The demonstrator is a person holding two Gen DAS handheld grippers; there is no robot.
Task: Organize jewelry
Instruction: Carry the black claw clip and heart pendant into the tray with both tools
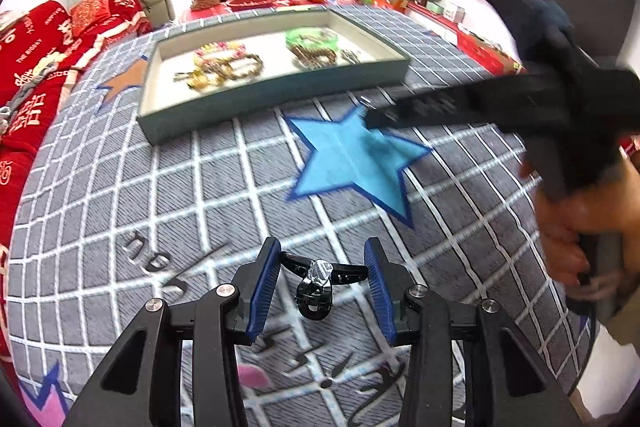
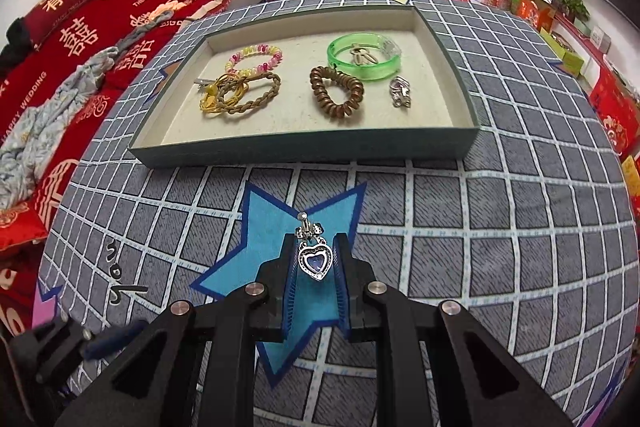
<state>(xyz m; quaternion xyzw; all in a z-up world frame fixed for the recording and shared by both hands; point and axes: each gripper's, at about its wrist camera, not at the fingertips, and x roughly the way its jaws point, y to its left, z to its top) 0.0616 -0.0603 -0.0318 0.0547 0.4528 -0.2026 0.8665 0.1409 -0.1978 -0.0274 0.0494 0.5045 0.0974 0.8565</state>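
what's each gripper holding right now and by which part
Right gripper: a blue heart pendant, pinched by the heart's two sides. Left gripper: a black hair clip, gripped by its two wing tips.

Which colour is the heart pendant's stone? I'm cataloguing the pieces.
Blue, in a silver heart-shaped setting; the heart pendant shows best in the right wrist view.

Both wrist cams look down; share tray point(image 1: 276, 95).
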